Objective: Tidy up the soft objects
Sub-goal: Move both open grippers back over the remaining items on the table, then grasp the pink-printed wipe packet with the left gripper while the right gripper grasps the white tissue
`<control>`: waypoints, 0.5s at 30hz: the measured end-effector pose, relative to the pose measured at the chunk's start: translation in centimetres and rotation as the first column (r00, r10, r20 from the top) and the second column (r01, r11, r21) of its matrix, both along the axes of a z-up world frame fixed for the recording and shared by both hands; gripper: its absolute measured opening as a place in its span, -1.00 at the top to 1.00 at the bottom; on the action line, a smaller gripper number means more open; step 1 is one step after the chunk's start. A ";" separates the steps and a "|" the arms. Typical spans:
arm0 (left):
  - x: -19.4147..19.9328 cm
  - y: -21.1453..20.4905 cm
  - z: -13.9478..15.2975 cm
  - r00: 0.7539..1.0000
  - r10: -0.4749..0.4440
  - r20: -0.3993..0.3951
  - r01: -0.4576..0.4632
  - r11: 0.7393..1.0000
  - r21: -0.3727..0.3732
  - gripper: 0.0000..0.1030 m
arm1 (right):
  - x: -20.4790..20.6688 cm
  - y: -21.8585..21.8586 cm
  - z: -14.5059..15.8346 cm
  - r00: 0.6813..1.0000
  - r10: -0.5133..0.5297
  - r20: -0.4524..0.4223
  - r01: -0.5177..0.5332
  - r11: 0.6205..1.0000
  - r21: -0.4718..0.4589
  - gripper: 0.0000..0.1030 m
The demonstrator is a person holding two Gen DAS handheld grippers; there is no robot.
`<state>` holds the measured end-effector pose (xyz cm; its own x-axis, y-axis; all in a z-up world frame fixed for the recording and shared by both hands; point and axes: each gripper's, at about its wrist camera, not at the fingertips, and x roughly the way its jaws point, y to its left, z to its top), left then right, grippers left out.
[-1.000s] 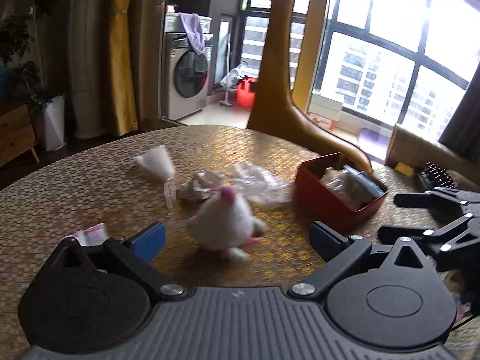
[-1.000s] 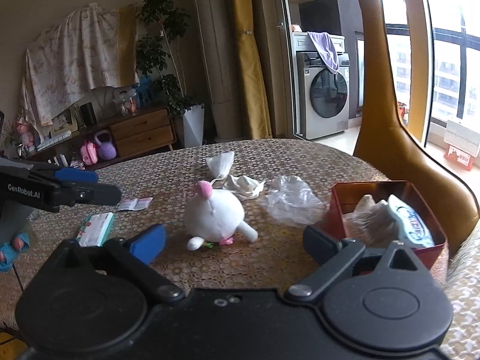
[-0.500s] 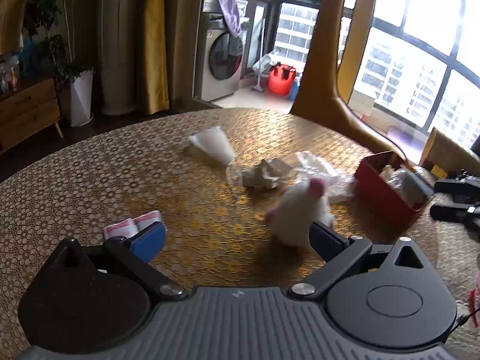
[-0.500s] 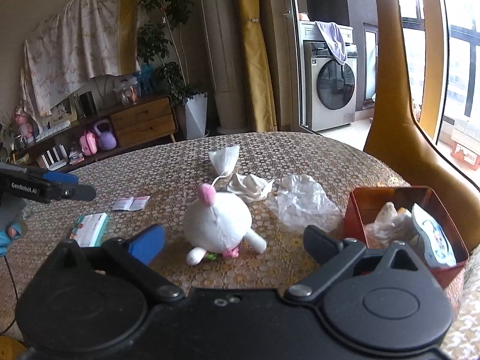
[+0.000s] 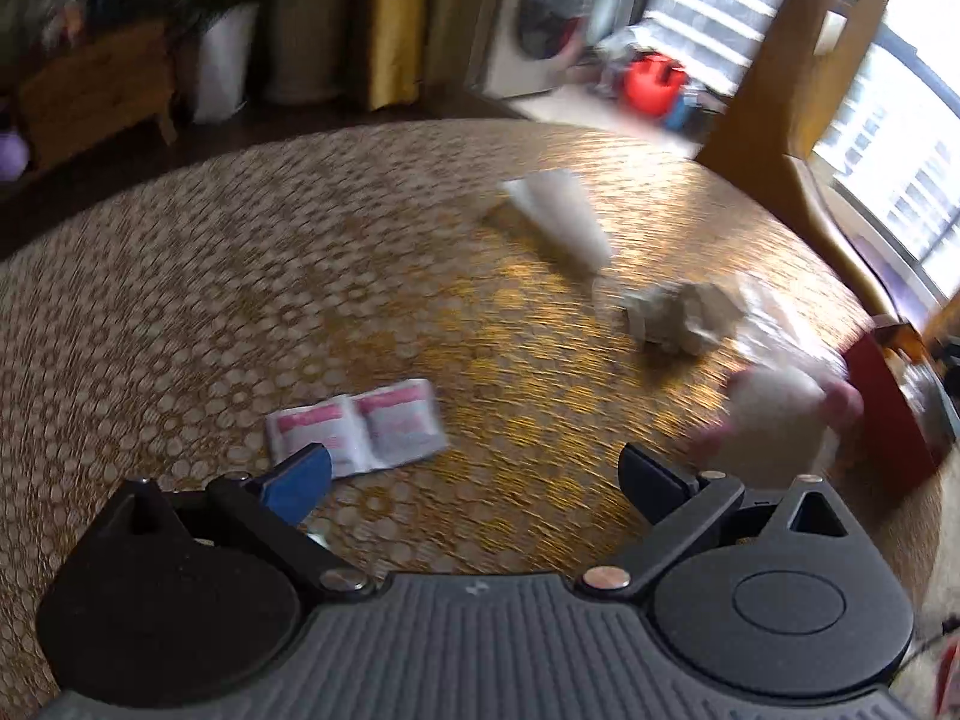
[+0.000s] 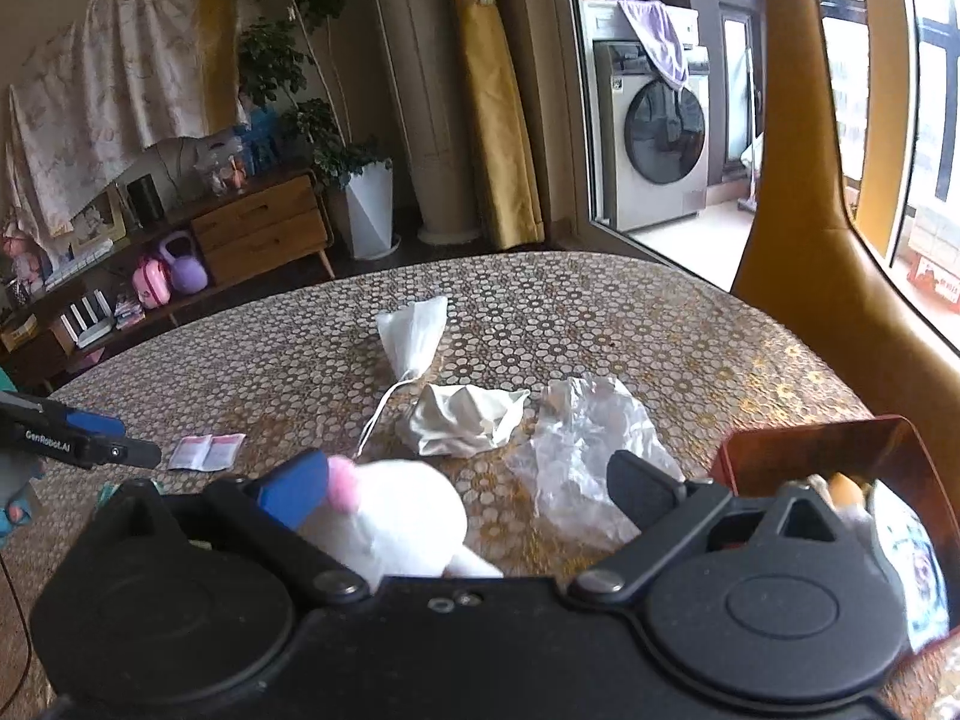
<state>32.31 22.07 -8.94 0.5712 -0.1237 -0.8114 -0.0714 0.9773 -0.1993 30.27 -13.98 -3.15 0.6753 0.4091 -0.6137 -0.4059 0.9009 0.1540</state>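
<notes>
1. Plush toy [image 6: 396, 516]: white with a pink tuft, it lies on the patterned table [image 6: 600, 312], between the fingers of my right gripper [image 6: 468, 489] and close to the blue pad.
2. Right gripper: jaws wide, nothing held.
3. Left gripper [image 5: 474, 483]: jaws wide, empty, just above the pink sachets [image 5: 360, 429]; that view is blurred.
4. Step in hand, as I judge it: approach to grasp the toy.
5. Next move: centre the toy, close gently, carry it to the red box [image 6: 840, 438] on the right.
</notes>
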 end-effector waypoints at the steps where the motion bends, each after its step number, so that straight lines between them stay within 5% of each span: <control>1: 0.6 0.6 -0.4 1.000 0.024 -0.014 -0.024 1.000 -0.004 -0.99 | 0.8 0.3 -0.2 1.000 0.000 -0.009 0.000 1.000 -0.004 -0.92; 15: 5.4 1.5 -6.2 0.975 0.161 -0.154 -0.148 0.984 0.096 -0.97 | 10.8 4.6 -4.8 0.993 0.008 -0.120 -0.015 0.998 -0.058 -0.92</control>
<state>37.70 23.62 -15.13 0.4395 0.0279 -0.8978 -0.2473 0.9646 -0.0911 41.06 -9.38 -7.99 0.5912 0.3771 -0.7130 -0.3980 0.9052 0.1487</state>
